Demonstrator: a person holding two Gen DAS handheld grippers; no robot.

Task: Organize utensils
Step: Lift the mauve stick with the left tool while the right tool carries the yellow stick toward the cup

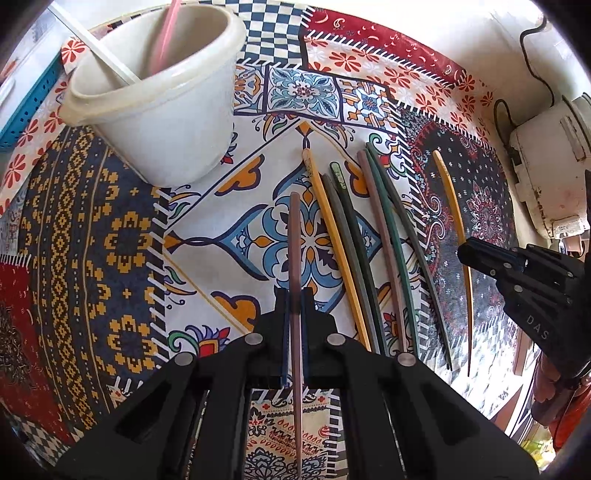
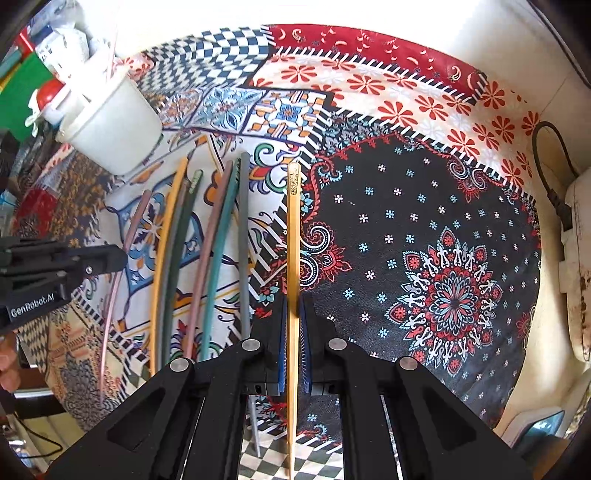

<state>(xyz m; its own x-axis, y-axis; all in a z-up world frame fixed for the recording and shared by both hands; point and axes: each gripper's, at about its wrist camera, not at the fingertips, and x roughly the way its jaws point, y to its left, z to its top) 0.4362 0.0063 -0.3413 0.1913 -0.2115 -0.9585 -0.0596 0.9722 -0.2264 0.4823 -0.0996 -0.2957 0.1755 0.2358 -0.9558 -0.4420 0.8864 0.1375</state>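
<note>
My left gripper (image 1: pixel 294 295) is shut on a mauve-pink chopstick (image 1: pixel 294 236) that points forward over the patterned cloth. My right gripper (image 2: pixel 293 301) is shut on a golden-yellow chopstick (image 2: pixel 293 221). Between the two lie several loose chopsticks (image 1: pixel 369 240) in yellow, grey, green and mauve, side by side on the cloth; they also show in the right wrist view (image 2: pixel 207 251). A white plastic bowl (image 1: pixel 155 110) stands at the far left and holds a pink stick (image 1: pixel 166 33) and a white one. The bowl also shows in the right wrist view (image 2: pixel 110 125).
A patchwork tablecloth (image 2: pixel 424 221) covers the table. A white appliance (image 1: pixel 546 158) with a black cable stands along the right edge by the wall. Boxes and a red-capped container (image 2: pixel 48 99) crowd the far left behind the bowl.
</note>
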